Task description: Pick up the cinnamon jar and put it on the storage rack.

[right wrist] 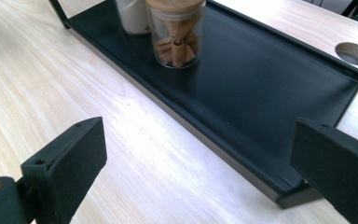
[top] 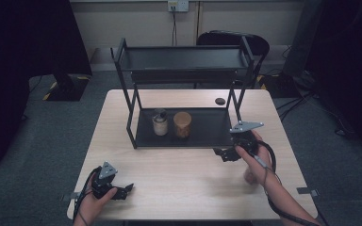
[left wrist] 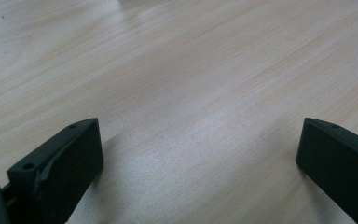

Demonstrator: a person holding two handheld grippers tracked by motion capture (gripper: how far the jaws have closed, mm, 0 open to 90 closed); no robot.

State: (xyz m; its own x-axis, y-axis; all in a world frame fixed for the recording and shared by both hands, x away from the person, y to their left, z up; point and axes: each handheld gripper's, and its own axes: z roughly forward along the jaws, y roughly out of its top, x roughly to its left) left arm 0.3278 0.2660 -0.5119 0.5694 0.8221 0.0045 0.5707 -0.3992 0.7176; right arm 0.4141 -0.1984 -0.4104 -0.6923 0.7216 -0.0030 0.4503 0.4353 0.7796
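- The right gripper (top: 227, 154), at the lower right of the high view, holds its two black jaws spread wide with nothing between them; in the right gripper view the blocky matte pads (right wrist: 70, 161) frame bare tabletop and the near corner of the shelf's lower tray (right wrist: 261, 93).
- The left gripper (top: 122, 190), at the lower left of the high view, also stands released and empty; its jaws hang just over pale wood grain in the left gripper view, well apart from the shelf.
- The nearest thing to the right gripper is the clear jar (right wrist: 176, 32) with a tan lid, holding what look like rolled brown sticks; it stands upright on the lower tray, left of centre in the high view, just beside a second jar (top: 160, 122) of pale contents with a darker top.
- Risk, as a judgement: the jars stand close together, so a wide jaw reaching in for one could nudge or topple its neighbour; smooth round glass may slip or turn in flat pads if pinched off-centre.
- The tray's raised front lip (right wrist: 200, 133) and the thin black upright (top: 236, 101) at the right could catch a jaw or the trailing cable coming in low.
- The shelf is dark, matte metal in two tiers; the table (top: 188, 183) is light wood laminate, with a round cable hole (right wrist: 354, 52) near the top right of the right gripper view.
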